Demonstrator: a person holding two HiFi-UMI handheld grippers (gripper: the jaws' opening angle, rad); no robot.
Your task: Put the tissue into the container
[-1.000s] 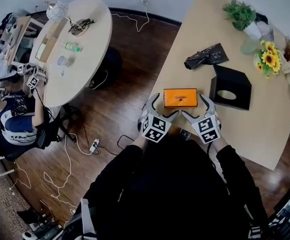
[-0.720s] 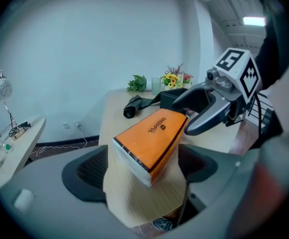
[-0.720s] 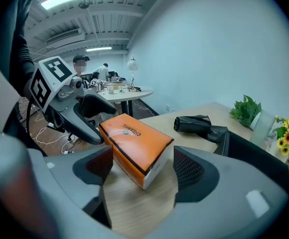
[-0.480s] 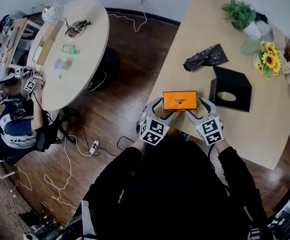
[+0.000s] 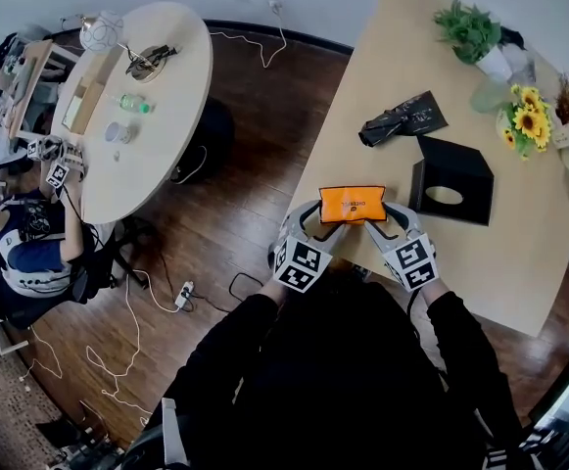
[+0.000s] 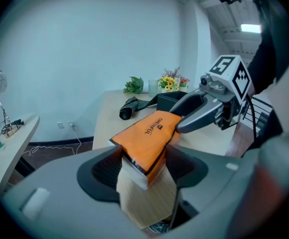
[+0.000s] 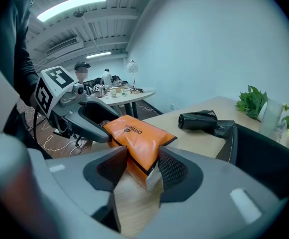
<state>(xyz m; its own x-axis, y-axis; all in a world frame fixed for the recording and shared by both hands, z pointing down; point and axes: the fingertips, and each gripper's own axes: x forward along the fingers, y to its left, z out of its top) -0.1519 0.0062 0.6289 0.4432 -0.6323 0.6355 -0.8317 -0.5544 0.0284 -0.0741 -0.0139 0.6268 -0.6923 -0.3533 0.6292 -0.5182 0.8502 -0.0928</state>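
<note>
Tissue pack (image 5: 353, 204), orange, is at the near edge of the tabletop (image 5: 402, 76), pinched at both ends. The left gripper's (image 5: 321, 215) fingers are closing on its left end, and the right gripper's (image 5: 386, 215) fingers are closing on its right end. A black container (image 5: 452, 182) stands near on its right, not touching.

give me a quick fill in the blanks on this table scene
In the head view, the soft orange plastic tissue pack is to the ____ of the black square box container.
The container's top opening is ____ in shape.
The folded fabric umbrella farther along the light wooden table is ____.
Missing words: left; oval; black.
</note>
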